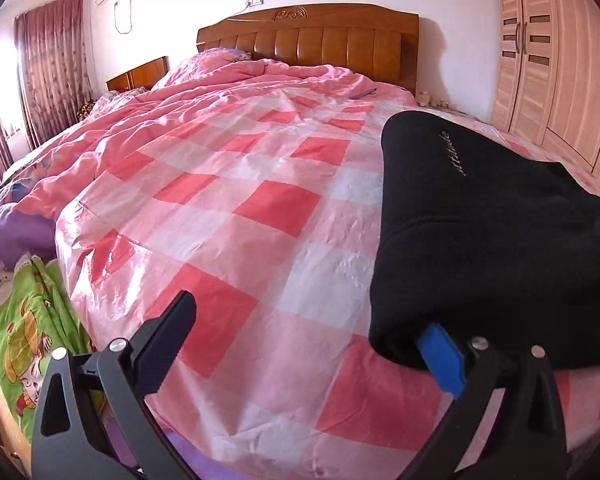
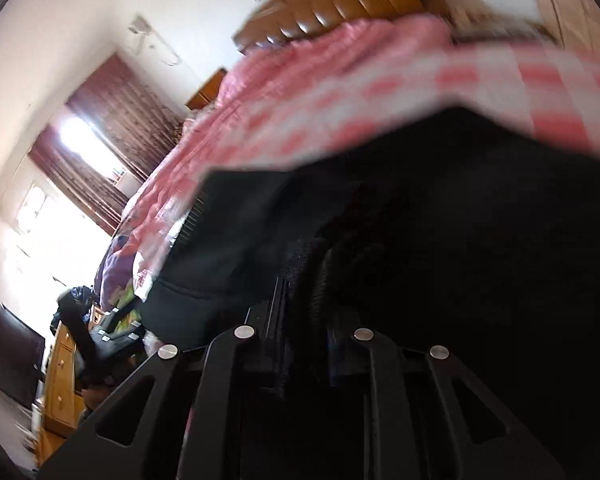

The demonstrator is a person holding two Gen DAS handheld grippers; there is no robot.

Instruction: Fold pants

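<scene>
Black pants [image 1: 480,232], folded into a thick pad with small pale lettering on top, lie on the pink checked bedspread [image 1: 236,208] at the right of the left wrist view. My left gripper [image 1: 304,332] stands wide open. Its blue-padded right finger [image 1: 440,356] is pushed under the pants' near edge, and its black left finger [image 1: 172,328] hovers over bare bedspread. The right wrist view is blurred. There my right gripper [image 2: 304,280] has its fingers close together, pinched on a bunch of the black pants [image 2: 440,220].
A wooden headboard [image 1: 308,36] closes the far end of the bed, with a rumpled pink quilt [image 1: 228,80] before it. A wardrobe [image 1: 556,60] stands to the right, curtains [image 1: 52,60] to the left. A green cartoon-print sheet [image 1: 24,328] hangs at the bed's near left corner.
</scene>
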